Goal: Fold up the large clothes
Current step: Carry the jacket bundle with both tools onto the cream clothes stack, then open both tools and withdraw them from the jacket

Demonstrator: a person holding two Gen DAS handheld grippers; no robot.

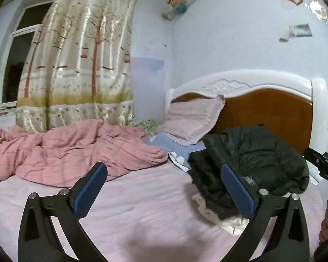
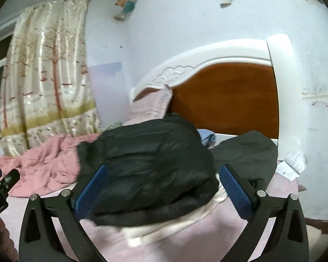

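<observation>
A black puffy jacket (image 1: 251, 161) lies bundled on the pink bed sheet (image 1: 142, 207) near the headboard, on top of a cream garment (image 1: 207, 209). My left gripper (image 1: 164, 187) is open and empty, to the left of the jacket, over bare sheet. In the right wrist view the jacket (image 2: 150, 166) fills the middle, with the cream garment (image 2: 164, 229) under its near edge. My right gripper (image 2: 164, 187) is open, its blue pads on either side of the jacket's near end, not closed on it.
A rumpled pink quilt (image 1: 72, 152) covers the bed's left side. A pink pillow (image 1: 192, 120) leans on the wood-and-white headboard (image 1: 262, 109). A curtain (image 1: 76, 65) and window are behind. More dark cloth (image 2: 247, 152) and papers (image 2: 293, 166) lie at the right.
</observation>
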